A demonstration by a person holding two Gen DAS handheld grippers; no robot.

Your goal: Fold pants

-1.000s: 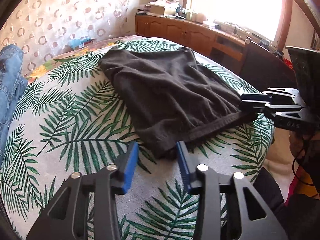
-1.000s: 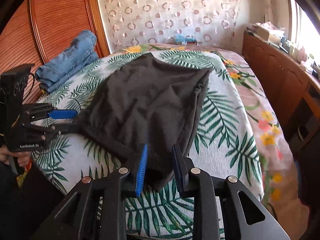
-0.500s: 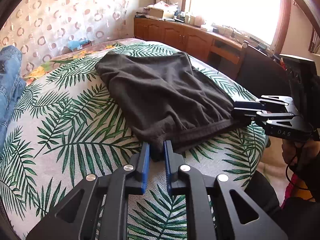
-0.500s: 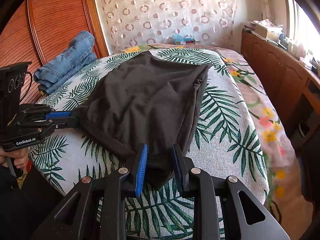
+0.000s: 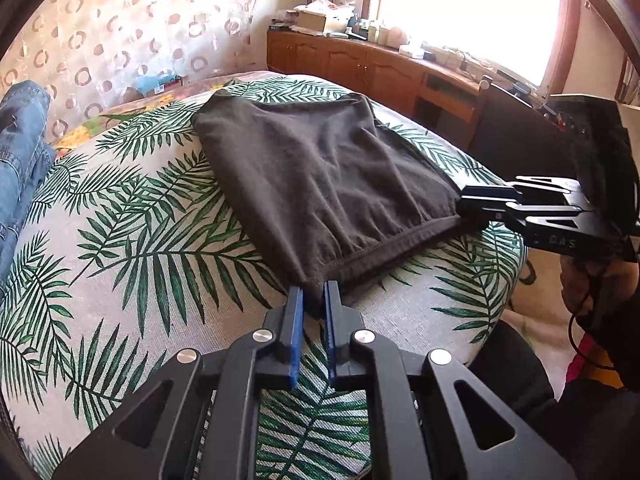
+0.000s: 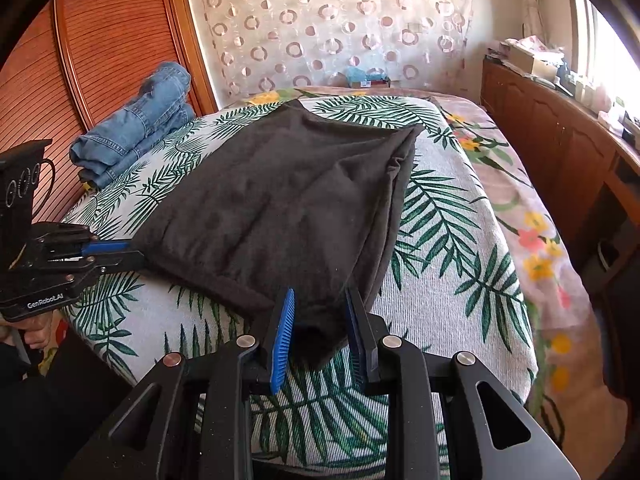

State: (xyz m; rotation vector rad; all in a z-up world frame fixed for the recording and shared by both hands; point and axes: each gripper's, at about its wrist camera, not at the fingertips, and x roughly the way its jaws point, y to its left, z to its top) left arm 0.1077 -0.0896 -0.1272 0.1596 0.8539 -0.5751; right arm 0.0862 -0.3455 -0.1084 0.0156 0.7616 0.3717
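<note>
Dark pants (image 5: pixel 320 184) lying flat on bed (image 5: pixel 132 248), stretching away ahead of both claws. Left gripper (image 5: pixel 313 300) pinching near hem corner, jaws narrow. Right gripper (image 6: pixel 320 308) clamping opposite hem corner. Hem spanning between claws; fold likely going forward, away from both.

A bed (image 6: pixel 460 300) under a palm-leaf cover carries dark pants (image 6: pixel 288 200) spread flat at its centre, folded blue jeans (image 6: pixel 140 120) at ten o'clock by its edge, and a small blue packet (image 6: pixel 360 76) at twelve o'clock.
</note>
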